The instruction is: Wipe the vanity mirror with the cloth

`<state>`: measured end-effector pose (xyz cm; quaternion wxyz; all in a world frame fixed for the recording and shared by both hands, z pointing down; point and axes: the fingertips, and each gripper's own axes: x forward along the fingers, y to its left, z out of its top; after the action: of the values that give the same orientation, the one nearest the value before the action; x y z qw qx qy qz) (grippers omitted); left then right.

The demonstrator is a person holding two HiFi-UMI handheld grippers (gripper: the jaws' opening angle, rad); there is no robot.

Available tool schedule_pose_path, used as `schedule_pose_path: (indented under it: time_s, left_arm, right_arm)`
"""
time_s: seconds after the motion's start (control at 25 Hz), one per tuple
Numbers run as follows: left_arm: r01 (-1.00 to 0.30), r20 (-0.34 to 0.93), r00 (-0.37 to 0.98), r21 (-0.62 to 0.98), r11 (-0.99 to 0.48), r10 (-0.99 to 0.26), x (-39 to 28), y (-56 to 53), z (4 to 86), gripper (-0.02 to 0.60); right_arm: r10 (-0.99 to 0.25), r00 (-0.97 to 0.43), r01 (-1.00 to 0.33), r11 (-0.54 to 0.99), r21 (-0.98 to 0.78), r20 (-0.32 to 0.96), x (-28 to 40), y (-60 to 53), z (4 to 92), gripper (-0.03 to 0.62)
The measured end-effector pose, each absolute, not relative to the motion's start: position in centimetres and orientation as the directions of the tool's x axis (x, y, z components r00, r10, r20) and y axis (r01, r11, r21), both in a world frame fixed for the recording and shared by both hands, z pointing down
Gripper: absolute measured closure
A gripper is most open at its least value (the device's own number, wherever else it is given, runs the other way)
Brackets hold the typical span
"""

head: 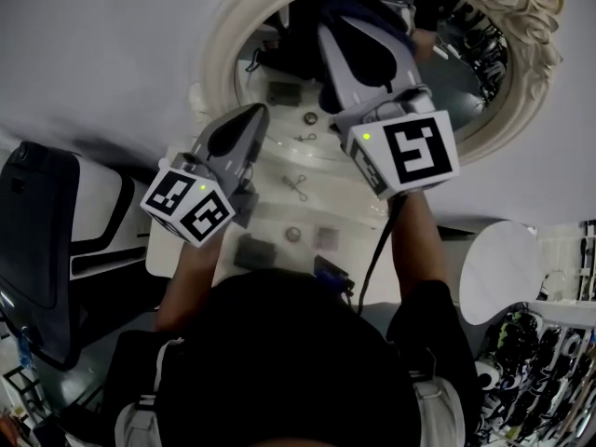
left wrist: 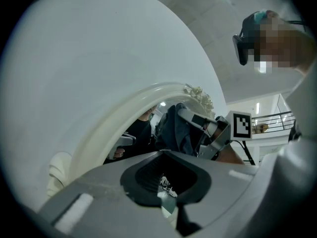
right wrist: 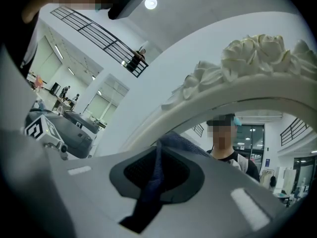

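The vanity mirror (head: pixel 470 77) has an ornate white frame (head: pixel 526 59) with carved roses (right wrist: pixel 257 51). My right gripper (head: pixel 352 37) is raised against the glass near the upper part, shut on a dark blue cloth (right wrist: pixel 150 185) that hangs out between the jaws. From the left gripper view the cloth (left wrist: pixel 176 130) bunches at the right gripper's tip, touching the mirror. My left gripper (head: pixel 251 117) sits lower left by the frame's edge, its jaws (left wrist: pixel 168 185) together with nothing in them.
Below the mirror a white vanity top (head: pixel 279 217) carries scissors (head: pixel 296 186), small dark boxes (head: pixel 251 250) and round bits. A dark chair (head: pixel 37 240) stands at left, a round white seat (head: pixel 498 268) at right, shoe shelves (head: pixel 535 361) beyond.
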<state>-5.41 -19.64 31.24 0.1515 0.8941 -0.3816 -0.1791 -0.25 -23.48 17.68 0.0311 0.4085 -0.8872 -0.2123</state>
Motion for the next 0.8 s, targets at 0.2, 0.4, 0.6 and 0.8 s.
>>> schedule_pose_path:
  time_s: [0.2,0.4,0.6,0.8]
  left_arm:
    - [-0.643,-0.194,0.635,0.404,-0.651,-0.748,-6.2,-19.8,31.8,0.58]
    - [-0.662,-0.187,0.615,0.405,-0.63,-0.766,-7.2,-20.1,32.1,0.58]
    - [-0.682,-0.178,0.599,0.397,-0.614,-0.781,-8.0,-20.4,32.3,0.58]
    - [-0.691,-0.175,0.582,0.409,-0.597,-0.794,-8.8,-20.5,32.5,0.58]
  right_arm:
    - [-0.725,-0.685,-0.686,0.608,0.399,-0.072,-1.6,-23.6,20.3,0.557]
    - [-0.721,-0.691,-0.677,0.622,0.393,-0.049,-2.1,-23.7,21.7,0.557]
    - [-0.716,-0.698,-0.663,0.643,0.383,-0.005,-2.7,-23.8,23.7,0.557]
    - [-0.712,-0.702,-0.651,0.64,0.409,-0.003,-3.5,-23.9,25.6,0.557]
